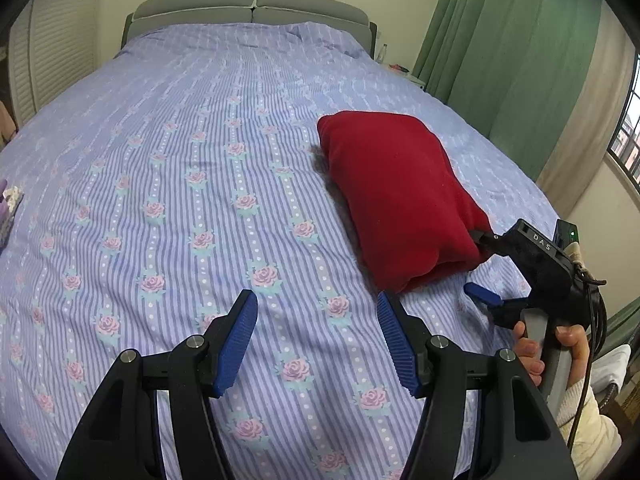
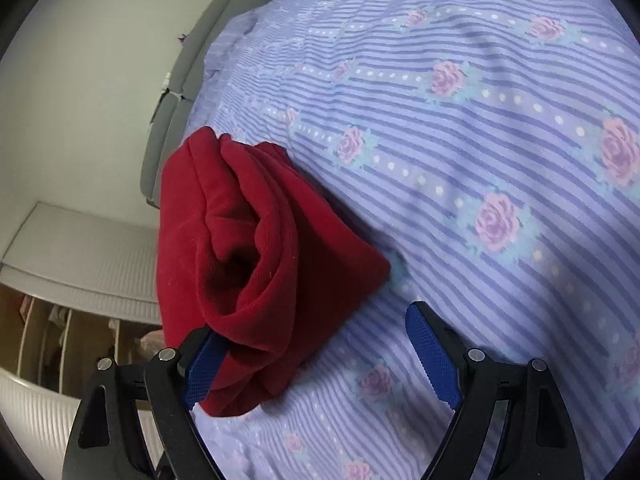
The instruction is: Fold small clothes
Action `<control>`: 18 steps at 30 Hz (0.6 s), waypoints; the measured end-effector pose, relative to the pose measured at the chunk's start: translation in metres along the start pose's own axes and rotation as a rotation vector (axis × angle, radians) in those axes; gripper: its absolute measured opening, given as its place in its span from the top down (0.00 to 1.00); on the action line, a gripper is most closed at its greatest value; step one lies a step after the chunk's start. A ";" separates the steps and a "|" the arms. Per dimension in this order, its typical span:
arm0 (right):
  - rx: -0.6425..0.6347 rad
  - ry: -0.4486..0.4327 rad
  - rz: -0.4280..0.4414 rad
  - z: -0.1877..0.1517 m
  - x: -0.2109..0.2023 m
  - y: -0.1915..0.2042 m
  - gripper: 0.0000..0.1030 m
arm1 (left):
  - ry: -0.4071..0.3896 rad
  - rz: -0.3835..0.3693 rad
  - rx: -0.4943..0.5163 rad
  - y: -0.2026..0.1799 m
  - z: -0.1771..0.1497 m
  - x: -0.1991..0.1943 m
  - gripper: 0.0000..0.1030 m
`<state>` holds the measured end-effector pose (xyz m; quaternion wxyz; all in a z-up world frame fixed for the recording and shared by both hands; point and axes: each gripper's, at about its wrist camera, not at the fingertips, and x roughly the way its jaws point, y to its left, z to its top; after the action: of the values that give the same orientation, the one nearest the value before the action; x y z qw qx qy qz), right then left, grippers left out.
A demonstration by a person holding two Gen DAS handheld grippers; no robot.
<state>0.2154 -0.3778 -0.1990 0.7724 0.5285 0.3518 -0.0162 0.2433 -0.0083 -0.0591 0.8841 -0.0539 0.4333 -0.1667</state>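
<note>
Left wrist view: the left gripper [image 1: 318, 344] hangs over the bedspread [image 1: 168, 184] with its two blue pads parted about halfway and only striped cloth showing between them; it has hold of nothing. One red garment [image 1: 396, 196], folded into a thick bundle, lies right of the centre line, well clear of the bed's right edge. The right gripper [image 1: 482, 268] comes in from the right, held by a hand [image 1: 560, 350] in a cream sleeve; its upper finger touches the bundle's near right corner, and its lower finger sits apart on the sheet. To the left of the garment the bed is wide and bare up to the grey headboard [image 1: 252, 12], which shows as two cushioned sections. A green curtain [image 1: 504, 52] hangs along the right side, and a window [image 1: 628, 128] sits at the far right.

Right wrist view: the picture is rolled, so the bed rises to the right. The right gripper [image 2: 316, 354] stands wide open. Its left pad [image 2: 202, 368] rests against the lower folds of the red garment [image 2: 256, 248]; the right pad [image 2: 434, 354] is clear of it, over sheet. The jaws do not pinch the cloth. Several stacked layers of fold show at the bundle's open end. The bedspread [image 2: 500, 128] beyond the garment is open. One white louvred door [image 2: 80, 256] and open shelving lie past the bed's edge.
</note>
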 end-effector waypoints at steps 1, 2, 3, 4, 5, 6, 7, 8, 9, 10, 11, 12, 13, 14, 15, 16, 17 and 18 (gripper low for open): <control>-0.007 -0.008 -0.001 0.000 0.003 0.001 0.18 | 0.003 -0.001 -0.004 0.001 0.000 0.001 0.40; -0.014 -0.012 -0.001 0.001 0.006 0.002 0.18 | 0.008 0.001 -0.006 0.003 0.001 0.002 0.40; -0.025 -0.022 0.000 0.002 0.008 0.004 0.18 | 0.011 0.008 -0.006 0.004 0.001 0.004 0.40; -0.034 -0.034 0.004 0.005 0.011 0.005 0.18 | 0.013 0.013 -0.003 0.004 0.002 0.005 0.40; -0.032 -0.039 0.008 0.008 0.014 0.007 0.18 | 0.018 0.018 0.002 0.004 0.003 0.007 0.40; -0.012 -0.044 0.017 0.011 0.017 0.006 0.18 | 0.024 0.023 0.008 0.004 0.003 0.009 0.40; 0.004 -0.049 0.027 0.016 0.019 0.006 0.18 | 0.027 0.025 0.011 0.004 0.004 0.012 0.40; 0.015 -0.055 0.036 0.019 0.021 0.005 0.18 | 0.031 0.025 0.012 0.004 0.005 0.014 0.40; 0.021 -0.056 0.034 0.021 0.024 0.006 0.18 | 0.035 0.020 0.011 0.004 0.006 0.017 0.40; 0.023 -0.057 0.032 0.021 0.025 0.008 0.18 | 0.036 0.013 0.004 0.006 0.008 0.019 0.40; 0.022 -0.058 0.031 0.023 0.026 0.010 0.18 | 0.035 -0.002 -0.011 0.008 0.011 0.022 0.39; 0.017 -0.057 0.027 0.023 0.028 0.012 0.18 | 0.036 -0.021 -0.026 0.011 0.014 0.025 0.39; 0.012 -0.056 0.024 0.024 0.028 0.013 0.20 | 0.039 -0.042 -0.045 0.014 0.018 0.028 0.39; 0.008 -0.052 0.032 0.024 0.028 0.014 0.26 | 0.046 -0.057 -0.061 0.016 0.024 0.032 0.38; 0.005 -0.048 0.040 0.026 0.027 0.012 0.28 | 0.052 -0.074 -0.072 0.017 0.031 0.037 0.38; 0.005 -0.045 0.045 0.029 0.028 0.013 0.33 | 0.056 -0.095 -0.076 0.018 0.039 0.042 0.36; 0.007 -0.042 0.054 0.030 0.026 0.009 0.36 | 0.063 -0.109 -0.075 0.017 0.046 0.047 0.35; 0.011 -0.038 0.065 0.030 0.026 0.005 0.38 | 0.074 -0.126 -0.068 0.015 0.055 0.053 0.34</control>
<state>0.2528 -0.3917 -0.2033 0.7762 0.5435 0.3194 -0.0031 0.3200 -0.0153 -0.0683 0.8529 -0.1050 0.4668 -0.2089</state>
